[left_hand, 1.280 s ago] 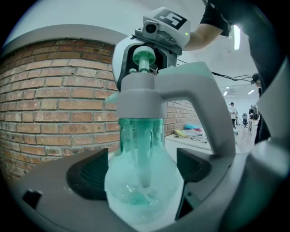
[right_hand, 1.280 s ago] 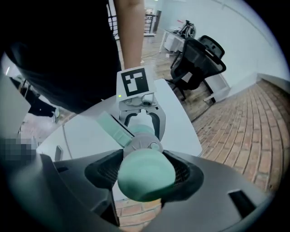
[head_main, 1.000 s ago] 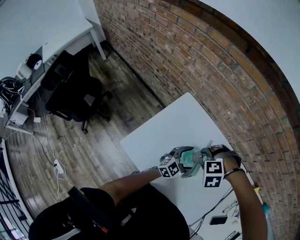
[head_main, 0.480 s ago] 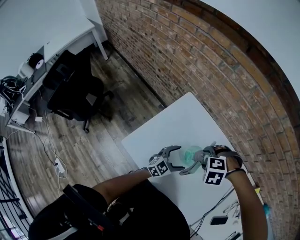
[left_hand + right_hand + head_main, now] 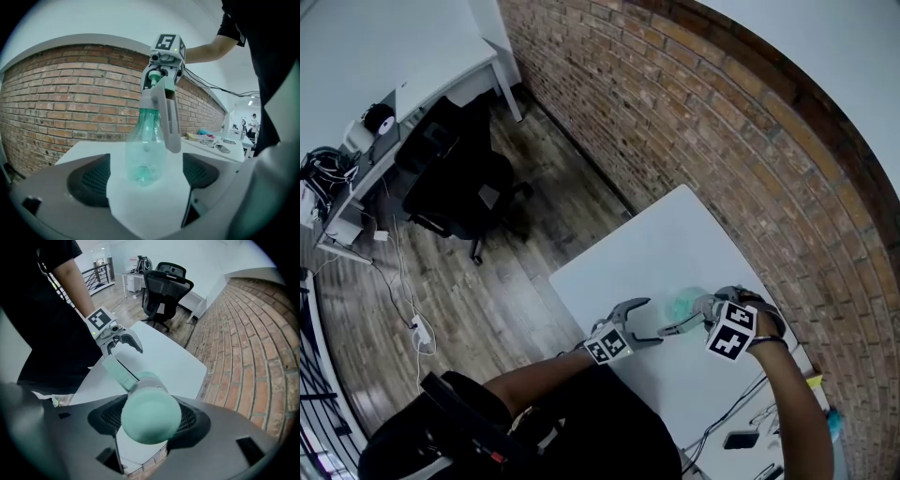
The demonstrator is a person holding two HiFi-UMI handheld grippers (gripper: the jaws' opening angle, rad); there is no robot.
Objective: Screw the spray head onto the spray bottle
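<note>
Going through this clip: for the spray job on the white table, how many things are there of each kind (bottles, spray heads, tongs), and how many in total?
Spray bottle: 1
Spray head: 1
Tongs: 2, the left tongs and the right tongs
Total: 4
</note>
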